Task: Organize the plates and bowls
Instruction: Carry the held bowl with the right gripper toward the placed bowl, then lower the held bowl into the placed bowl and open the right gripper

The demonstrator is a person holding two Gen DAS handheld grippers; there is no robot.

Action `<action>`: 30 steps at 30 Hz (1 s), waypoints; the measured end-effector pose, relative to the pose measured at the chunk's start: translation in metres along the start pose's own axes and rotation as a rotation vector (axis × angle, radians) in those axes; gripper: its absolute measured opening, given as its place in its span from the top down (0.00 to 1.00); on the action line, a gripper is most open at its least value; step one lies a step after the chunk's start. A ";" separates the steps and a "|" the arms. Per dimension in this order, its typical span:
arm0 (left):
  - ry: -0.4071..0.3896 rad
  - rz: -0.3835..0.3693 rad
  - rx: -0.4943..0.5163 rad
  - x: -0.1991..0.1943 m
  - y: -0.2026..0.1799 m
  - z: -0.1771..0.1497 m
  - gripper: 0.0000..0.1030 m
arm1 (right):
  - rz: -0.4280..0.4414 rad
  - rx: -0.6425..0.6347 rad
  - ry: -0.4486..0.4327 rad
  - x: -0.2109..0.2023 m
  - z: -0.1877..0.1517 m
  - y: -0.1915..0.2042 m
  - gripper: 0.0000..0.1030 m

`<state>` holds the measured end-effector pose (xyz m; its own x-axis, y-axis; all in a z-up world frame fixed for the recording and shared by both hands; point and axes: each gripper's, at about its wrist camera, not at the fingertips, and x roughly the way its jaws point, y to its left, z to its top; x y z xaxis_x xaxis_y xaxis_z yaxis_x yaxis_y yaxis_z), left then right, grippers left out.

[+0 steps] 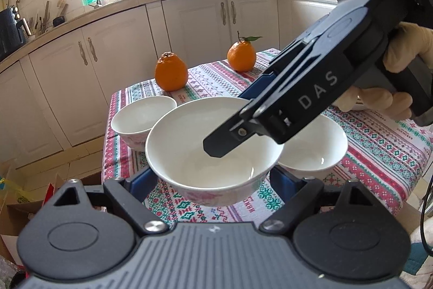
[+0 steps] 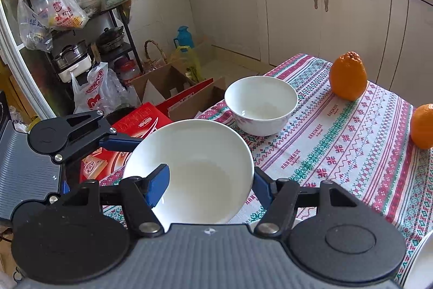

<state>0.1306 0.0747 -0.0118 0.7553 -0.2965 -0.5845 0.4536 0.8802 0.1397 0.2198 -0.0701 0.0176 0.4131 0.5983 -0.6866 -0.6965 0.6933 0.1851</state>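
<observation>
A white bowl (image 1: 213, 148) hangs tilted above the patterned tablecloth (image 1: 379, 142). My right gripper (image 1: 232, 126) is shut on its rim, one finger inside the bowl and one outside; in the right wrist view the gripper (image 2: 208, 186) holds the same bowl (image 2: 194, 167). My left gripper (image 1: 213, 180) is open, its blue fingers (image 1: 143, 180) on either side of the bowl's base, apart from it. A second white bowl (image 1: 140, 118) stands at the far left table corner and also shows in the right wrist view (image 2: 261, 104). A third bowl (image 1: 316, 151) sits behind to the right.
Two oranges (image 1: 171, 72) (image 1: 241, 56) stand at the table's far edge. Kitchen cabinets (image 1: 194, 23) line the wall beyond. Cardboard boxes (image 2: 176, 88) and bags lie on the floor past the table's left edge. A white rim (image 2: 419, 264) shows at the lower right.
</observation>
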 end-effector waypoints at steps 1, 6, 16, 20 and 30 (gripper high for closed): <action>-0.004 -0.005 0.007 0.000 -0.003 0.002 0.13 | -0.009 0.003 -0.003 -0.004 -0.001 0.000 0.31; -0.022 -0.041 0.017 0.003 -0.016 0.010 0.13 | -0.052 0.016 -0.024 -0.024 -0.010 -0.007 0.31; -0.037 -0.134 0.042 0.018 -0.041 0.019 0.13 | -0.134 0.078 -0.038 -0.052 -0.034 -0.028 0.31; -0.030 -0.164 0.041 0.026 -0.048 0.020 0.13 | -0.148 0.100 -0.035 -0.057 -0.043 -0.035 0.31; 0.005 -0.184 0.034 0.039 -0.057 0.018 0.13 | -0.174 0.116 -0.012 -0.052 -0.055 -0.042 0.31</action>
<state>0.1425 0.0063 -0.0277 0.6555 -0.4494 -0.6070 0.5996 0.7983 0.0564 0.1954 -0.1517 0.0068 0.5287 0.4692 -0.7073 -0.5418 0.8280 0.1443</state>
